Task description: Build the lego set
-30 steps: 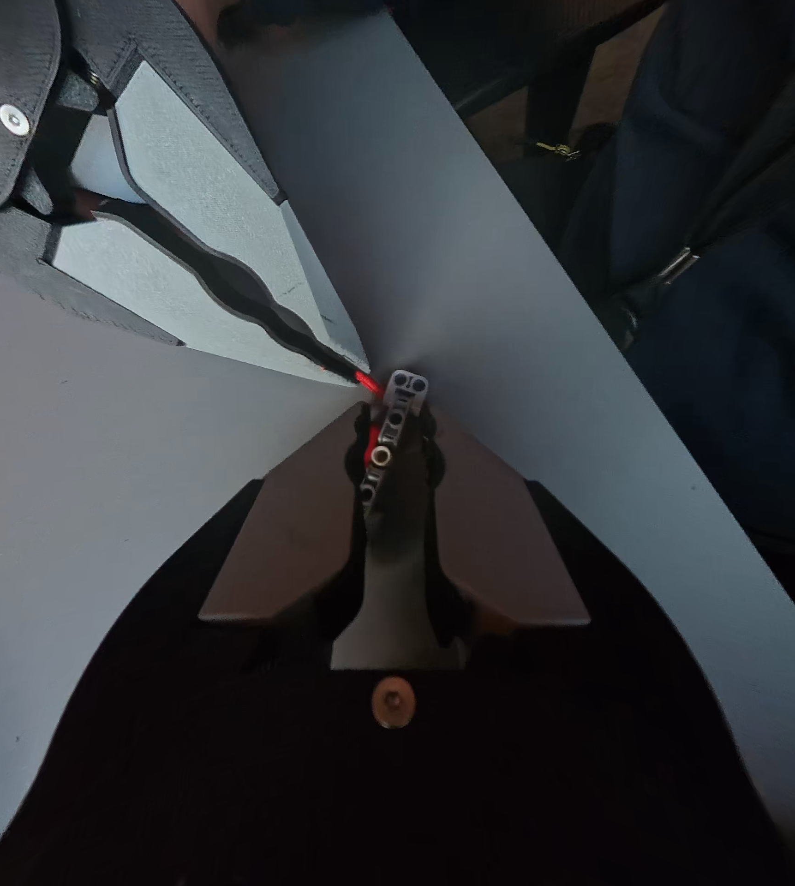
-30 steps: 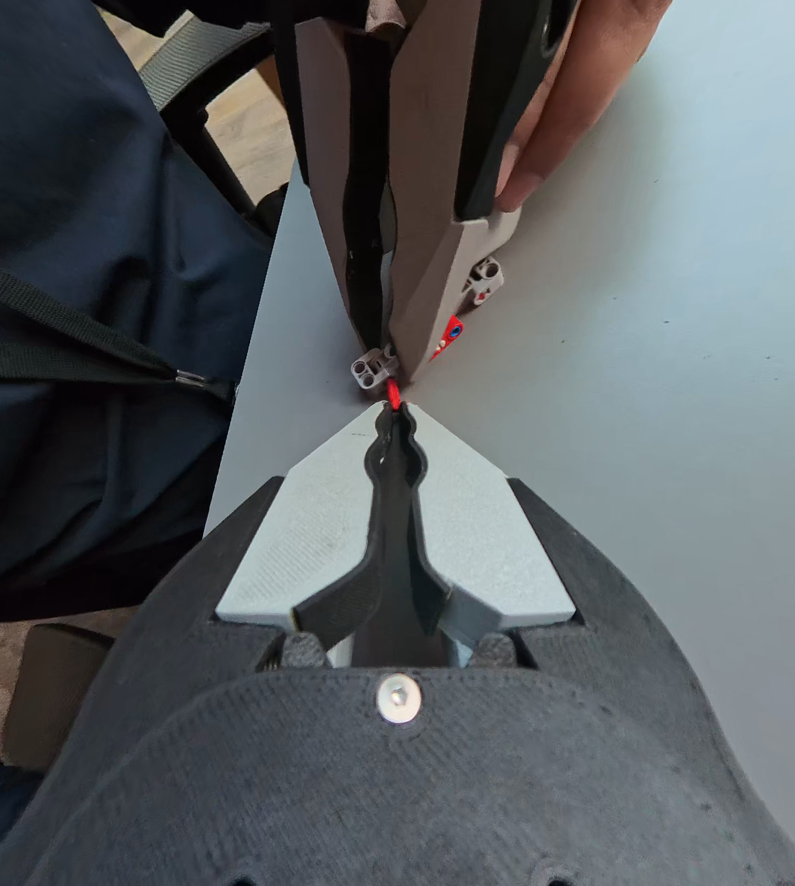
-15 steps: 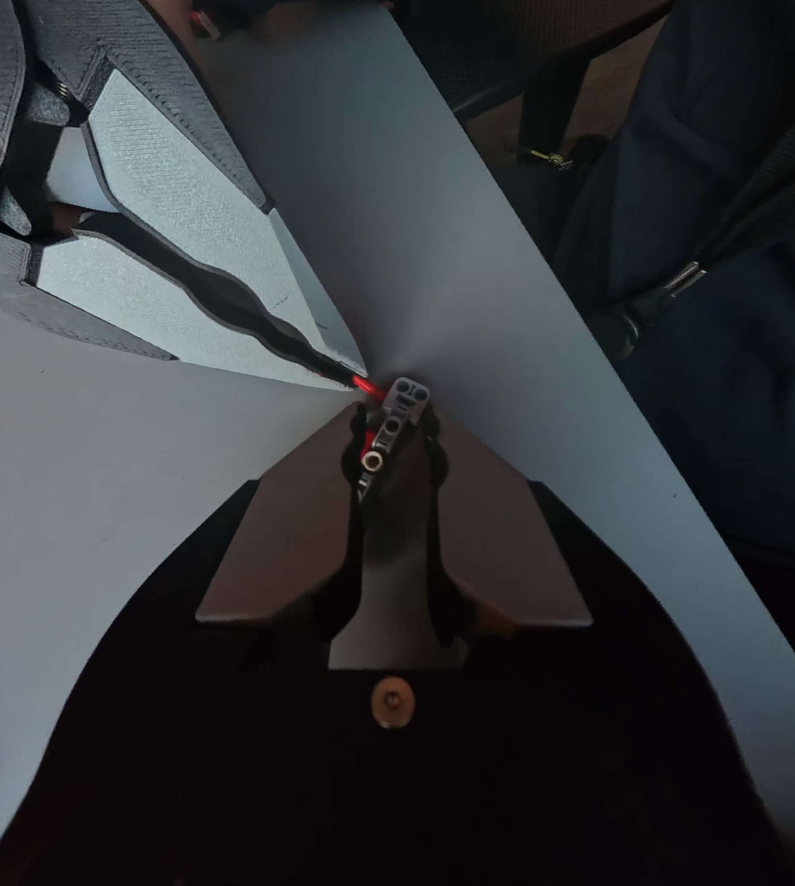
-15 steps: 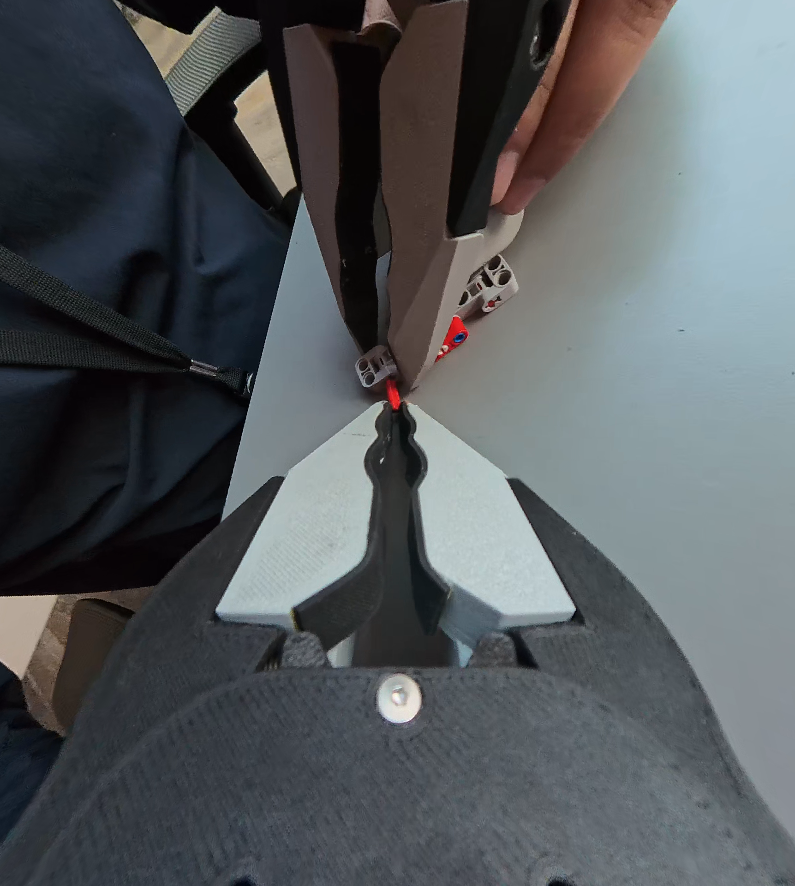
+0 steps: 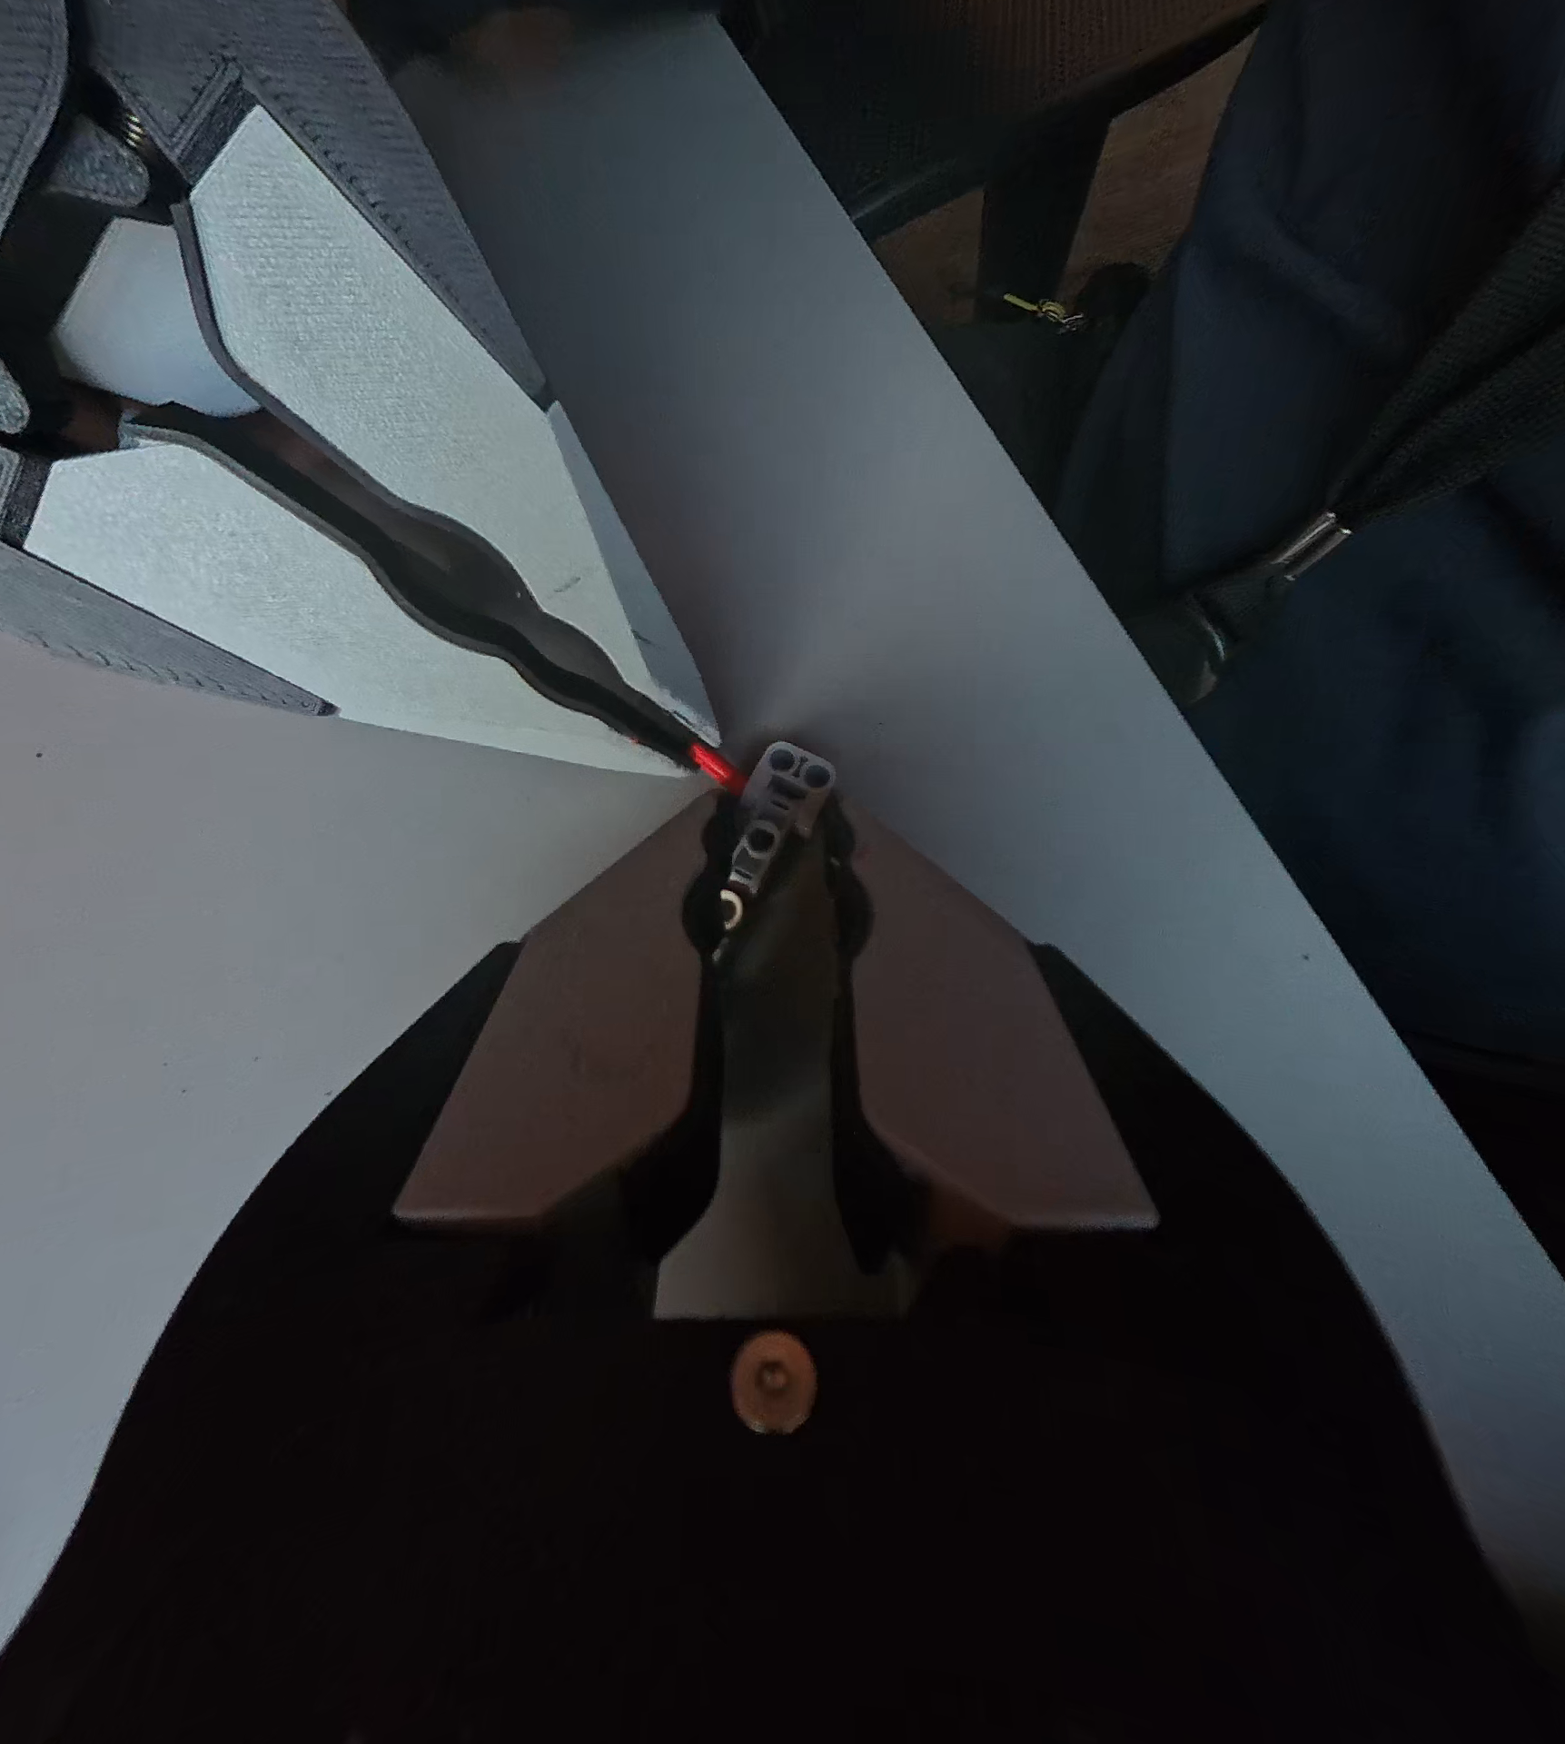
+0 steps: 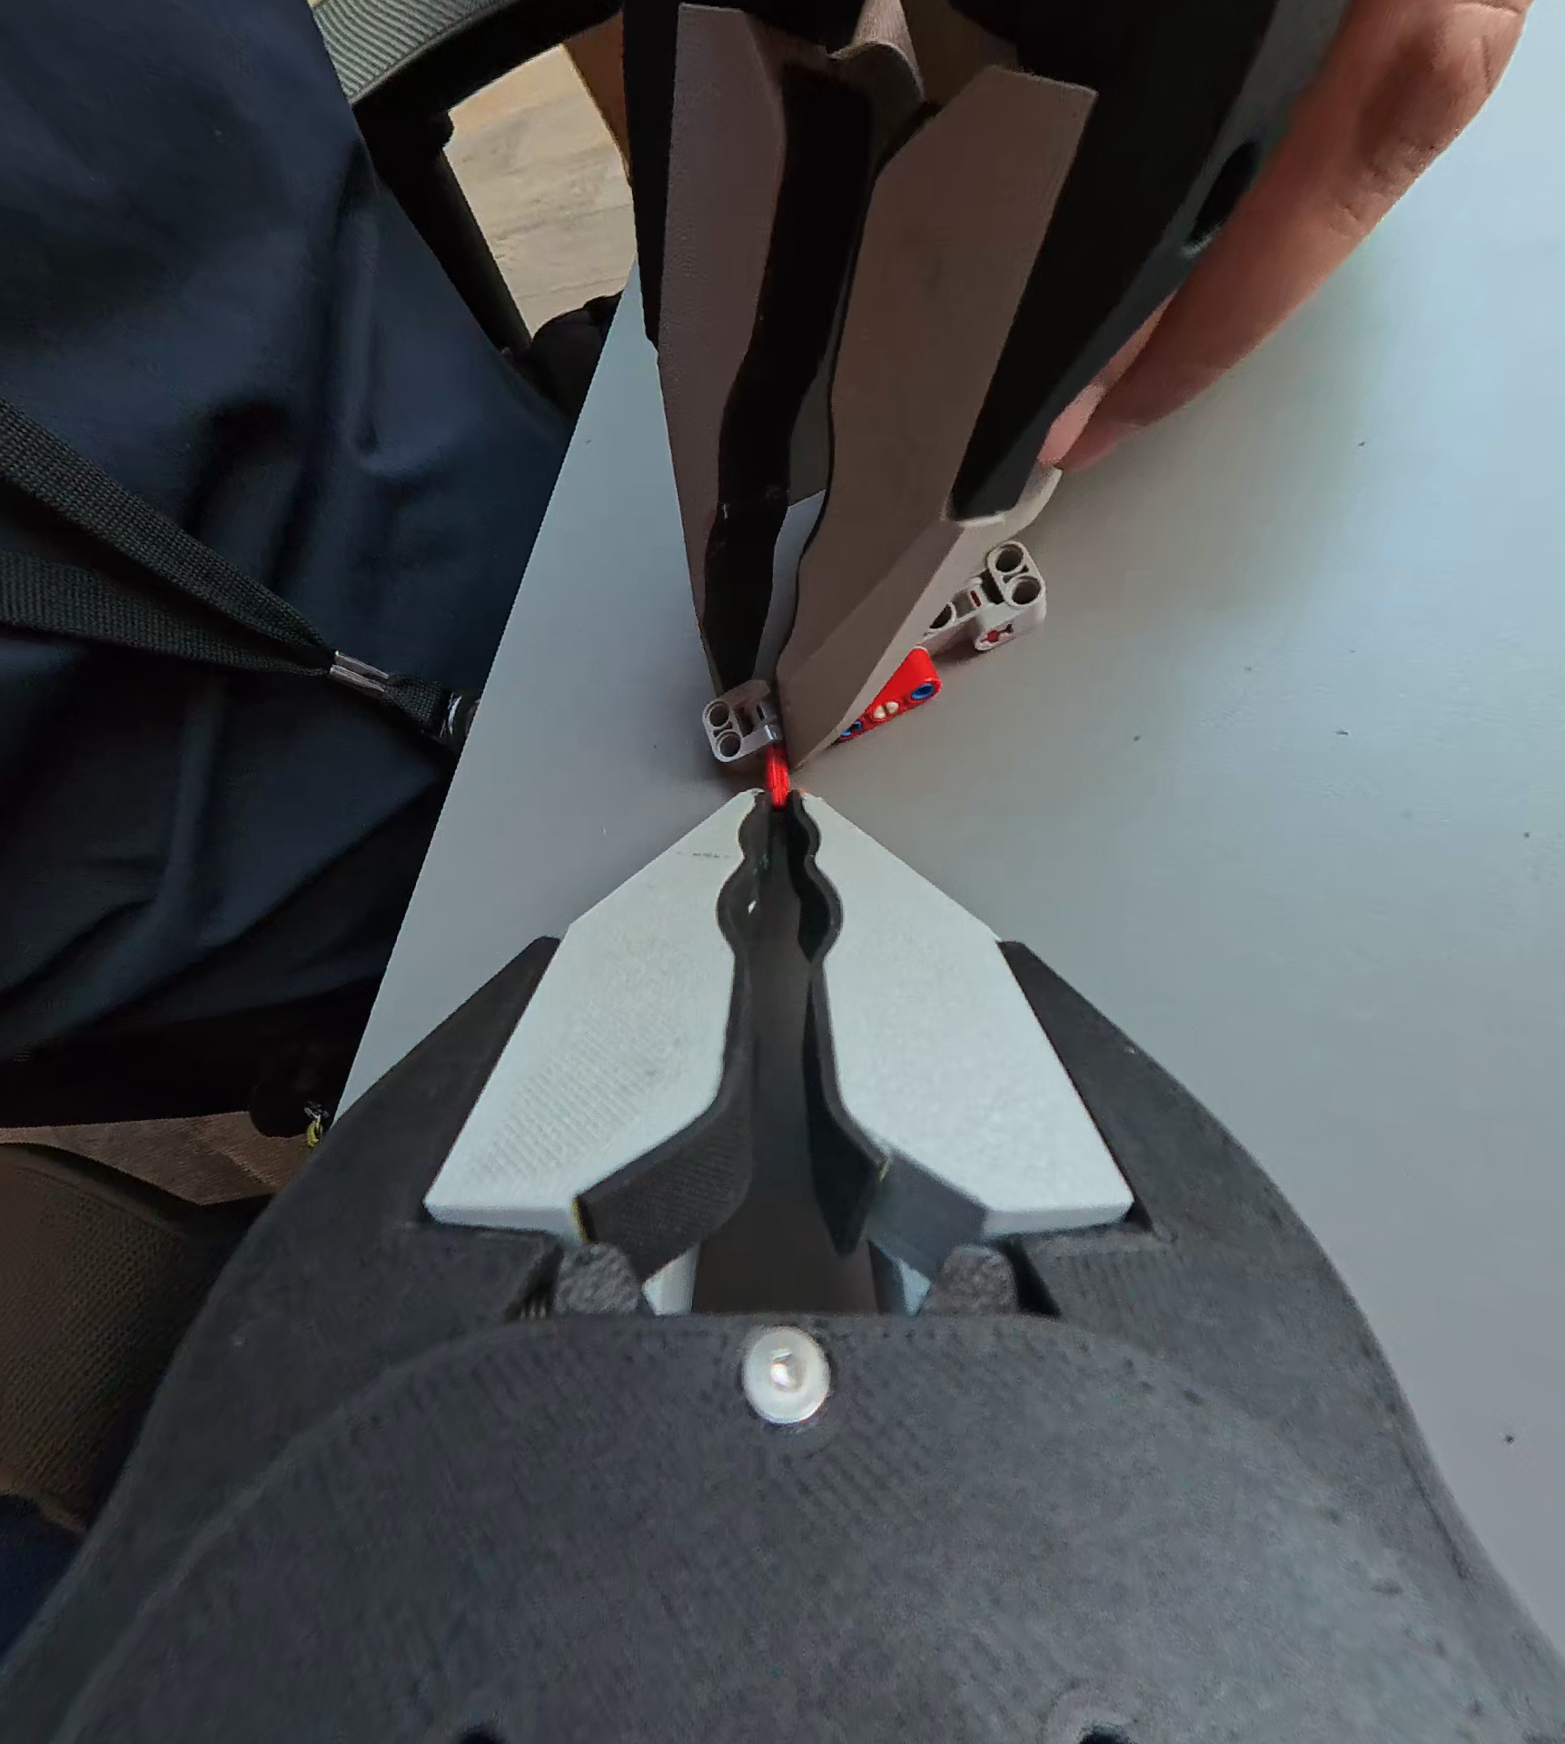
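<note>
My left gripper (image 5: 774,823), with brown fingers, is shut on a small grey pin-hole connector (image 5: 792,779) whose end sticks out past the fingertips. My right gripper (image 6: 776,802), with light grey fingers, is shut on a thin red axle (image 6: 776,769). The two grippers meet tip to tip just above the grey table (image 6: 1231,897). The red axle (image 5: 714,761) reaches the side of the grey connector (image 6: 736,725) and touches it. The right gripper (image 5: 679,744) comes in from the upper left in the left wrist view. The left gripper (image 6: 764,694) comes down from the top in the right wrist view.
A red beam with blue pins (image 6: 896,689) and a light grey connector assembly (image 6: 995,590) lie on the table behind the left gripper. A hand (image 6: 1278,236) holds that gripper. The table edge (image 6: 514,661) runs close by, with dark clothing and a black strap (image 6: 146,585) beyond it. My two grippers' fingertips are within a few centimetres of each other.
The left gripper has tilted a little in the right wrist view, so more of the loose pieces behind it shows. Both grasps hold and the axle stays at the connector.
</note>
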`<state>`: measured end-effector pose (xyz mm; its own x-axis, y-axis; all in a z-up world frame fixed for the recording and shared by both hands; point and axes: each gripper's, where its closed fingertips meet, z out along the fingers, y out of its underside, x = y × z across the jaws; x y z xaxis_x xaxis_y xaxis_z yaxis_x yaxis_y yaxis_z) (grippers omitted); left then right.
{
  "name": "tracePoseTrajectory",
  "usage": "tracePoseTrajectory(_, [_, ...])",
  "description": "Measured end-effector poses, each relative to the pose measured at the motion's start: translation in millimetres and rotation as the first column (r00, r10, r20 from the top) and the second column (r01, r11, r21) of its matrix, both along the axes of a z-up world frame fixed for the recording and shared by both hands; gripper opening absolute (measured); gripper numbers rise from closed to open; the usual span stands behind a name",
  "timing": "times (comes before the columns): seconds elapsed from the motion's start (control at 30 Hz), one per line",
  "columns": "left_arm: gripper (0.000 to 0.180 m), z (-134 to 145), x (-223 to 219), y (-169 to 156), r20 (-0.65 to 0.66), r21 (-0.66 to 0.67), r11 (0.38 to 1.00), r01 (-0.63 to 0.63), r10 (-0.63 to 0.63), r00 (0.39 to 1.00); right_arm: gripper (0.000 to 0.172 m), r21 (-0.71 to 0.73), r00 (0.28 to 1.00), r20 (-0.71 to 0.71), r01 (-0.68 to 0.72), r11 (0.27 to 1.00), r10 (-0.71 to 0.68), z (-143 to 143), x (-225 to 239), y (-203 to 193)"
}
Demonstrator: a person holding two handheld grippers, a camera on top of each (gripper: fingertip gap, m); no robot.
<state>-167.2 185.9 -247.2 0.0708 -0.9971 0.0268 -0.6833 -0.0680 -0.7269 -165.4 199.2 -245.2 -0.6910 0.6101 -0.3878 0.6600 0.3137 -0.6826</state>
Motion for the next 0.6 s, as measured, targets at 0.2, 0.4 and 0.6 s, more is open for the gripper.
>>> tracePoseTrajectory(0.2, [0.016,0.0,0.0,-2.0,0.001,-0.014,1.0,0.015,-0.015,1.0,0.0,0.01,1.0,-0.012,-0.018,1.0,0.018,-0.2,-0.4,-2.1])
tracePoseTrajectory(0.4, [0.017,-0.2,-0.3,-3.0,0.001,-0.016,1.0,0.023,-0.023,1.0,0.001,0.026,0.998,-0.027,-0.052,0.998,0.053,-0.7,-1.3,-3.4])
tracePoseTrajectory(0.6, [0.017,-0.5,-0.5,-3.7,-0.001,0.001,1.0,0.012,-0.012,1.0,0.001,-0.003,1.0,0.005,0.0,1.0,0.0,-1.0,-0.9,-4.6])
